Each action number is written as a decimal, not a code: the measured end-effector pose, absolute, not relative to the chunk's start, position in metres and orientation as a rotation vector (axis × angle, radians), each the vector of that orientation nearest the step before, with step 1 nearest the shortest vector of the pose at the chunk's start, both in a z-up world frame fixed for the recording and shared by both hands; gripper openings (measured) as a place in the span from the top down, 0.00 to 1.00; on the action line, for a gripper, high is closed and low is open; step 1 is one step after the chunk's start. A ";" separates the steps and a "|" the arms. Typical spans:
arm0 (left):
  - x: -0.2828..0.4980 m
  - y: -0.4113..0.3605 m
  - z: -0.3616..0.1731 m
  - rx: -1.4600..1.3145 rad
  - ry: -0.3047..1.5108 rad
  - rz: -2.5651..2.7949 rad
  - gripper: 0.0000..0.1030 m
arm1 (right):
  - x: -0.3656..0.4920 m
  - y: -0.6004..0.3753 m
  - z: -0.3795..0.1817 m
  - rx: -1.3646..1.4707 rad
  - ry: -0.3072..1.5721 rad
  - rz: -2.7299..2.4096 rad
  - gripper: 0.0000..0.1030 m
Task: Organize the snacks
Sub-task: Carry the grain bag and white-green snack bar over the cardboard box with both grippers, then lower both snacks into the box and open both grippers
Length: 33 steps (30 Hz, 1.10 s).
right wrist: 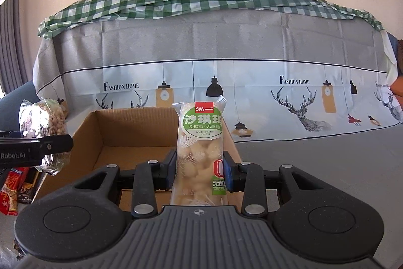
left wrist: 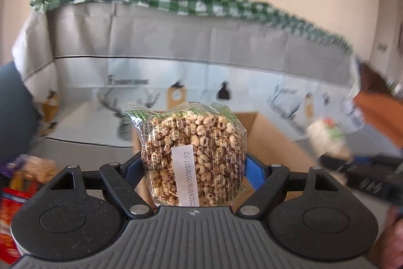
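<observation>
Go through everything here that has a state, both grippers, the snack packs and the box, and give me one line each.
Left gripper: shut on the puffed grain pack.
Puffed grain pack: sealed, upright, held off the surface.
Right gripper: shut on the sachima pack.
Sachima pack: sealed, upright, held in front of the box.
Cardboard box: open, flaps up, visible part bare.

red snack packets [left wrist: 11,218] cut off at left edge, right gripper [left wrist: 362,175] motion-blurred, box [right wrist: 131,132] floor partly hidden

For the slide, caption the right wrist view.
Right hand-held gripper holds a sachima packet upright before an open cardboard box.
</observation>
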State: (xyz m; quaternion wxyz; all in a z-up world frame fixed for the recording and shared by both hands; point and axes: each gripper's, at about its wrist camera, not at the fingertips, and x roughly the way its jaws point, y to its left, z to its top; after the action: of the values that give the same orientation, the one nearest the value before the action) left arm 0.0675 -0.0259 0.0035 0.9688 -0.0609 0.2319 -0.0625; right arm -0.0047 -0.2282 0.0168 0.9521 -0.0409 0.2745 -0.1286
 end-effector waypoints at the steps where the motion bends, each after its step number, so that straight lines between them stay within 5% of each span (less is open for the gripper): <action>1: 0.068 -0.029 0.002 -0.104 0.465 -0.130 0.18 | -0.004 -0.229 0.016 -0.087 0.560 -0.261 0.63; 33: 0.075 -0.034 -0.010 -0.125 0.504 -0.219 0.18 | 0.010 -0.212 0.006 -0.194 0.588 -0.257 0.63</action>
State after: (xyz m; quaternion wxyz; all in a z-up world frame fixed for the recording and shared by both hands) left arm 0.0752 -0.0339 -0.0098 0.9606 -0.0617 0.2486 -0.1082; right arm 0.0101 -0.2120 0.0062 0.9444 -0.0954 0.2884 -0.1262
